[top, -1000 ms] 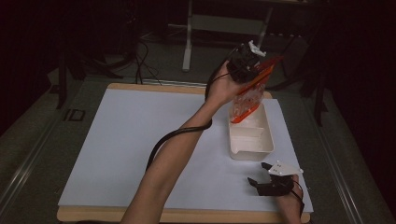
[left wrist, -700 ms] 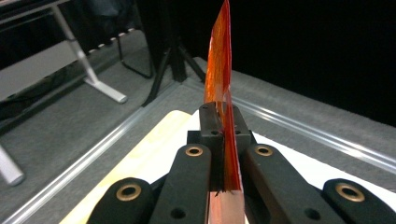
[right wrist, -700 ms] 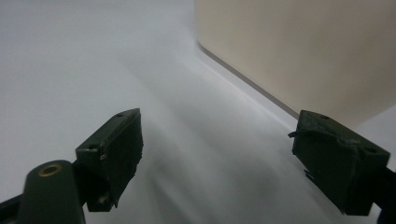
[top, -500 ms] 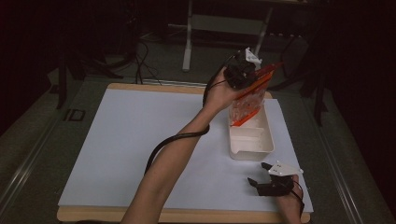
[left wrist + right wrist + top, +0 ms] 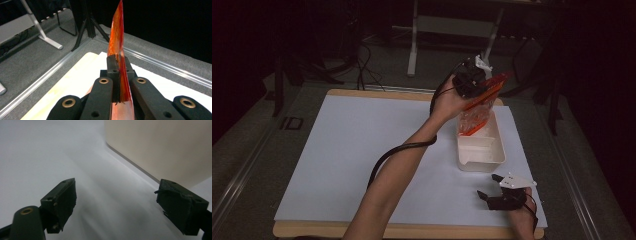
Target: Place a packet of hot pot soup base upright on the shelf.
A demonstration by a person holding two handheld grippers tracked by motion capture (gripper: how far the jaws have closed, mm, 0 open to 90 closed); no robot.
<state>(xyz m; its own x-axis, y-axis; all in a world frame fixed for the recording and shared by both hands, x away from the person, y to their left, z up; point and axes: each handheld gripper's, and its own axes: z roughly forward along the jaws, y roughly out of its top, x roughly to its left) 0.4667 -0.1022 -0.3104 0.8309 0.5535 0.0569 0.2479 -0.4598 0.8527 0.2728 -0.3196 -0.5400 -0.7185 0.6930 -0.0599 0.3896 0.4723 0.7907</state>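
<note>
left tongs (image 5: pixel 477 80): raised above the far end of the container, clamped together on the top edge of the bag
bag (image 5: pixel 474 117): clear plastic zip bag with an orange seal strip, hanging from the left tongs over the far compartment of the white container (image 5: pixel 482 150)
bag axis: long axis runs from the tongs down toward the container; seal strip slants up to the right
left gripper view: orange strip (image 5: pixel 117 37) edge-on, pinched between the black pads, rising straight ahead
right tongs (image 5: pixel 497 187): resting on the white counter (image 5: pixel 337 150) near the container's near end, jaws wide apart, nothing between
right gripper view: container's beige wall (image 5: pixel 160 147) close ahead
</note>
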